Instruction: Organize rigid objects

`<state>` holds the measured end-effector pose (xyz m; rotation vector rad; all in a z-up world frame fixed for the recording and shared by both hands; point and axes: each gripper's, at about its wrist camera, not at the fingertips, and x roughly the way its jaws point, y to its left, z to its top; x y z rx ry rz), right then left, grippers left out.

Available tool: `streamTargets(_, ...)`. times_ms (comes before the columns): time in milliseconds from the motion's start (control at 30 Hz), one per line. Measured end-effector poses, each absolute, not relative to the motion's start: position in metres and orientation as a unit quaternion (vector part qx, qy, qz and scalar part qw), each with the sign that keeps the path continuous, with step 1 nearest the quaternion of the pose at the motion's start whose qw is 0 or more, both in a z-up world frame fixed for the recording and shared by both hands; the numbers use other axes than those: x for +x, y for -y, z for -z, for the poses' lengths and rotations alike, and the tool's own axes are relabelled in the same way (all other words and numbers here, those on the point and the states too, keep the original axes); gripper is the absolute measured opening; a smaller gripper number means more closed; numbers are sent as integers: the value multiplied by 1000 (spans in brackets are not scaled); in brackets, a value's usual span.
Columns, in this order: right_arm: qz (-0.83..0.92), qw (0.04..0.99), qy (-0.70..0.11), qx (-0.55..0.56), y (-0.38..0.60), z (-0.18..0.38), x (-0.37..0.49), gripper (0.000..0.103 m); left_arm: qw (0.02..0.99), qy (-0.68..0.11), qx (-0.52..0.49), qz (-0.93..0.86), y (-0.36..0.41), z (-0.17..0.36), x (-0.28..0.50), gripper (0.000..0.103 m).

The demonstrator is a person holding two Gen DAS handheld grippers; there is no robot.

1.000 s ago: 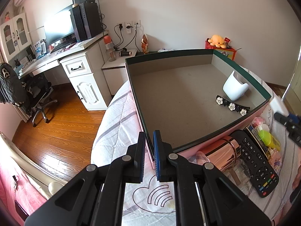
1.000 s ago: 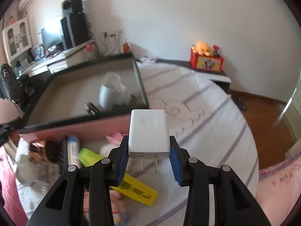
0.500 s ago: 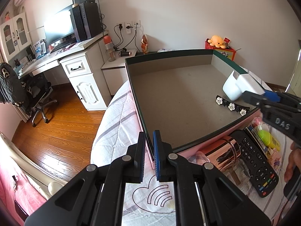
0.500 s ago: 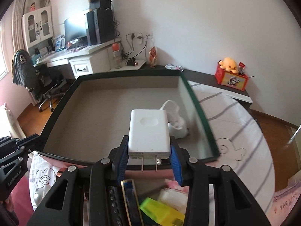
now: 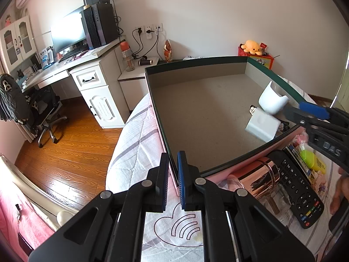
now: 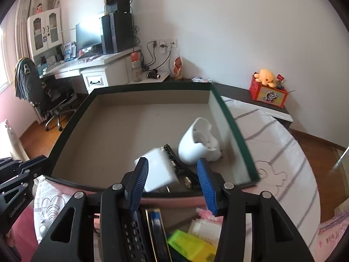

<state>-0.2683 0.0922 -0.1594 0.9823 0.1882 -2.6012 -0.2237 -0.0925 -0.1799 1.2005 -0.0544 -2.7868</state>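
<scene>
The white charger (image 6: 157,170) is blurred, tilted over the box (image 6: 235,131) floor near its front wall, partly covering a flowered hair clip (image 6: 181,170) beside the white cup (image 6: 196,144). The right gripper (image 6: 172,185) has its jaws opening, pads clear of the charger. The left gripper (image 5: 173,181) clamps the box's front corner wall. "DAS" shows on the right gripper's body; the remote (image 5: 298,194) print is unreadable.

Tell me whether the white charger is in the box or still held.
In the box, released: the white charger lies tilted past the box's rim, clear of the right gripper's opening jaws.
</scene>
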Motion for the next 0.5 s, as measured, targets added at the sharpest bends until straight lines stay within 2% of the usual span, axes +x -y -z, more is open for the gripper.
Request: streamTargets(500,921,101,-45,375,-183,173,-228,50,57,17,396,916,91,179,-223,7)
